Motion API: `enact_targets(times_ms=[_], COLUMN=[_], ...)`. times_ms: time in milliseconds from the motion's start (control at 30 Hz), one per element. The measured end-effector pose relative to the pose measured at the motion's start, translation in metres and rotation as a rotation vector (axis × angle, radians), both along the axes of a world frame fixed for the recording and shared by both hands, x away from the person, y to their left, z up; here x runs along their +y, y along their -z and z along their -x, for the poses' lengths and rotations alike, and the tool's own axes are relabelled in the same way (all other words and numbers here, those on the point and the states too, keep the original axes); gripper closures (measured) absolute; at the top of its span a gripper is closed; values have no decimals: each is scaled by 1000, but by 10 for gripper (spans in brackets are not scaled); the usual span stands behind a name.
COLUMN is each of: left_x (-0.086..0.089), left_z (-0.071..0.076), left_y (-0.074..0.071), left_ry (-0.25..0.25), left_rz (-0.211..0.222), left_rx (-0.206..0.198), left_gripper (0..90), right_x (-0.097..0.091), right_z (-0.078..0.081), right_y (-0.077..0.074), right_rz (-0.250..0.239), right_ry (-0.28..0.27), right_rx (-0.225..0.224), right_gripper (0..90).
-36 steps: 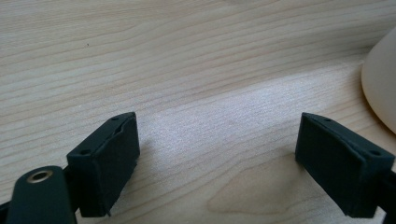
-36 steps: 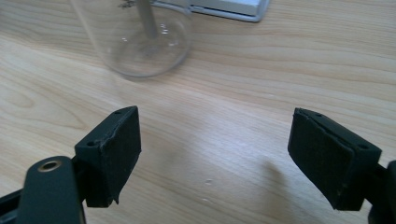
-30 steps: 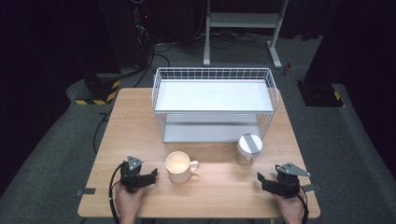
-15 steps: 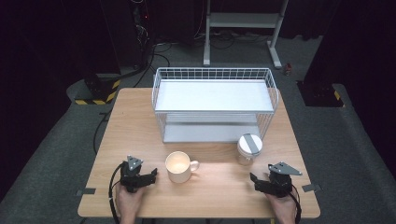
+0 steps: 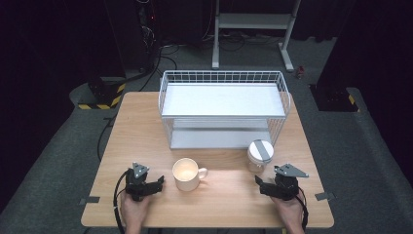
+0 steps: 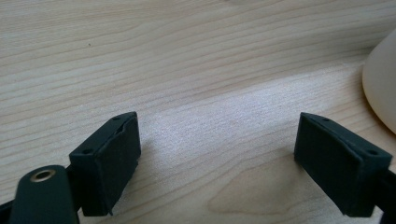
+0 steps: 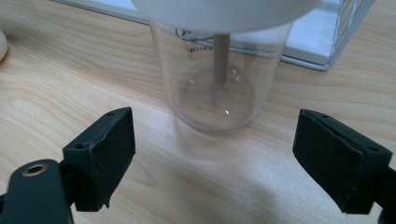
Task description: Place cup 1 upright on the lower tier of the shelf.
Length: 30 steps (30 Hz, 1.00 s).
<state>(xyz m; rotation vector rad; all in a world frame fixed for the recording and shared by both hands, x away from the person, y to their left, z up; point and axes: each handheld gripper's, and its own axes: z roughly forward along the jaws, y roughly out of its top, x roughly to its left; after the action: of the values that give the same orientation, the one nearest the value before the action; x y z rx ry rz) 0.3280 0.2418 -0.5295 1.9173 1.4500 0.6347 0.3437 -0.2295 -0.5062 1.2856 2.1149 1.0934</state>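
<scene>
At the lower left of the high view the left gripper (image 5: 159,183) rests on the table (image 5: 229,195), jaws apart on nothing, just left of the cream mug (image 5: 185,174). Right of centre stands the clear jar (image 5: 259,155) with its white lid (probably empty), before the wire rack (image 5: 224,109). At lower right the right gripper (image 5: 259,184) faces the jar, its jaws just opened wider, nothing between them.

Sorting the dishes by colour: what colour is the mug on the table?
Cream mug, seen best in the high view.
</scene>
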Motion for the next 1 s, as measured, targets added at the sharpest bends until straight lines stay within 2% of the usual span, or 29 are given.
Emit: enact_targets(times_ms=[733, 1000], left_x=[0, 0], left_z=[0, 0], left_y=[0, 0], left_ry=[0, 0], left_rz=[0, 0], left_rx=[0, 0], left_gripper=[151, 151], right_x=[15, 20], right_z=[-26, -33], right_y=[-4, -3], right_rz=[4, -10], right_ry=[21, 36], right_rx=[-17, -23], right_gripper=[100, 98])
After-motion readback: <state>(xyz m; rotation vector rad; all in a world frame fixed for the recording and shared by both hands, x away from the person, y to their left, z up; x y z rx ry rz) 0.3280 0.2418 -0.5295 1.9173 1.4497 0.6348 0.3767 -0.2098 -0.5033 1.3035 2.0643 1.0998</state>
